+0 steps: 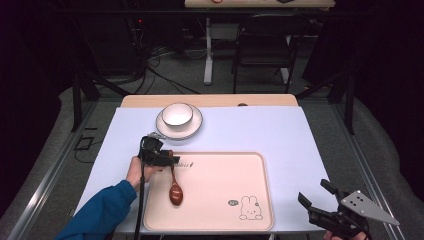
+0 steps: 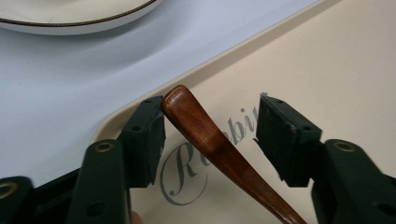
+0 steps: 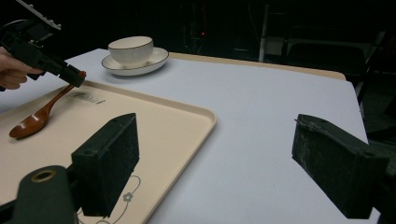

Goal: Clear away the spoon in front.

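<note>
Wooden spoon (image 2: 219,149) handle between left gripper (image 2: 210,135) jaws — touching one, unclamped

A blue sleeve (image 1: 100,210) covers the person's left forearm. Both grippers are black: the left gripper (image 1: 167,159) trails a black cable (image 1: 140,210); the right gripper (image 1: 314,197) carries a grey three-cornered plate (image 1: 367,206) with small holes.

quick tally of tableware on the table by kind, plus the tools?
Trays: 1, beige tray
Spoons: 1, wooden spoon
Bowls: 1, white bowl
Saucers: 1, saucer
Tools: 2, left tool, right tool
Total: 6
</note>
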The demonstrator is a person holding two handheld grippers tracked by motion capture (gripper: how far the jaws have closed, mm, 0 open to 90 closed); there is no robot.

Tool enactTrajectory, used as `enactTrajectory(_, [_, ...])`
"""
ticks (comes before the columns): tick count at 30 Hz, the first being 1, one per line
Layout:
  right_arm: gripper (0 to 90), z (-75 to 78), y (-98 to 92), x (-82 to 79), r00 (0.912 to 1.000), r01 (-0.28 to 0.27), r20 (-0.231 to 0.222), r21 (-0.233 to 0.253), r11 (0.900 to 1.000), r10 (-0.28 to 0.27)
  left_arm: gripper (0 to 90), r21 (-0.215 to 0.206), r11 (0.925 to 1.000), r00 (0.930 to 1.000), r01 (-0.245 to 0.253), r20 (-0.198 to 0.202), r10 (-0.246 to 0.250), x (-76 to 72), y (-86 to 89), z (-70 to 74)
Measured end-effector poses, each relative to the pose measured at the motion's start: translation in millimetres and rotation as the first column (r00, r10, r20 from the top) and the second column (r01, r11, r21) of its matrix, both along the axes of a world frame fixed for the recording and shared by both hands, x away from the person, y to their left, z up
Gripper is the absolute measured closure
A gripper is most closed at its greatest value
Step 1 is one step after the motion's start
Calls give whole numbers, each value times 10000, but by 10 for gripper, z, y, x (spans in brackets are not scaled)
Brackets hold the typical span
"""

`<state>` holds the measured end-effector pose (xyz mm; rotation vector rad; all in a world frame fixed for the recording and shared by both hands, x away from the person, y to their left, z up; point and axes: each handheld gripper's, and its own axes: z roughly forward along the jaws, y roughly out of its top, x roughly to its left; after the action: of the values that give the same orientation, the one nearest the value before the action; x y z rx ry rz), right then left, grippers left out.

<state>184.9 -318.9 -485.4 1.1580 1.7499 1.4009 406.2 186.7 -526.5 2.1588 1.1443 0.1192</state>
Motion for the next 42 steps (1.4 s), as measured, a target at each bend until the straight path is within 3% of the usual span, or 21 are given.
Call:
enactTrajectory(8, [140, 0, 0, -1, 10000, 8, 4, 0, 10000, -8, 269, 147, 9996, 9988, -247, 421, 241, -14, 13, 46])
enactTrajectory(19, [140, 0, 0, 0, 10000, 7, 1, -3, 10000, -7, 159, -310, 9977, 9918, -594, 1113, 625, -89, 72, 230])
enactTrajectory(25, [140, 0, -2, -1, 10000, 0, 17, -16, 10000, 0, 116, -550, 9962, 9800, -674, 1839, 765, -184, 71, 383])
enactTrajectory(30, [140, 0, -2, -2, 10000, 2, 15, -12, 10000, -2, 93, -587, 9964, 9662, -605, 2473, 732, -292, 43, 506])
enactTrajectory(42, [140, 0, -1, -1, 10000, 13, 6, -19, 10000, -13, 52, -812, 9946, 9442, -646, 3177, 873, -538, 95, 690])
